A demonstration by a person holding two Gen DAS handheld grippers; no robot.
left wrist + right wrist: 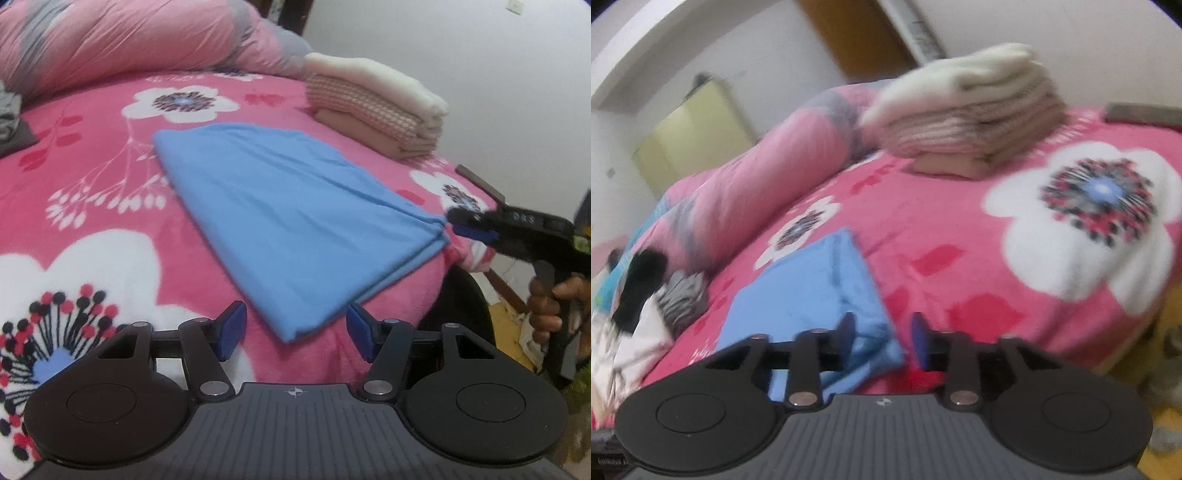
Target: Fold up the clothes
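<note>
Plainly spread on the pink flowered bedspread (258,103) lies the folded blue garment (280,221), its near corner reaching toward the bed's front edge. The left gripper (295,328) hovers just short of that corner, its fingers (232,328) standing fairly wide with the cloth's tip between them but not pinched. At the garment's right corner sits the right gripper (452,225), held by a person's hand (554,306); the fabric bunches up to its tips there. In the right wrist view the right gripper (882,338) shows its fingers (847,332) parted to a moderate gap, with blue cloth lying under and between them, and no pad presses on it as far as the blurred picture tells. Farther back on the bed rests a stack of folded clothes (373,107), cream on top. A pink and grey quilt (122,37) is heaped behind. Some grey and dark clothes (676,295) lie at the left.
</note>
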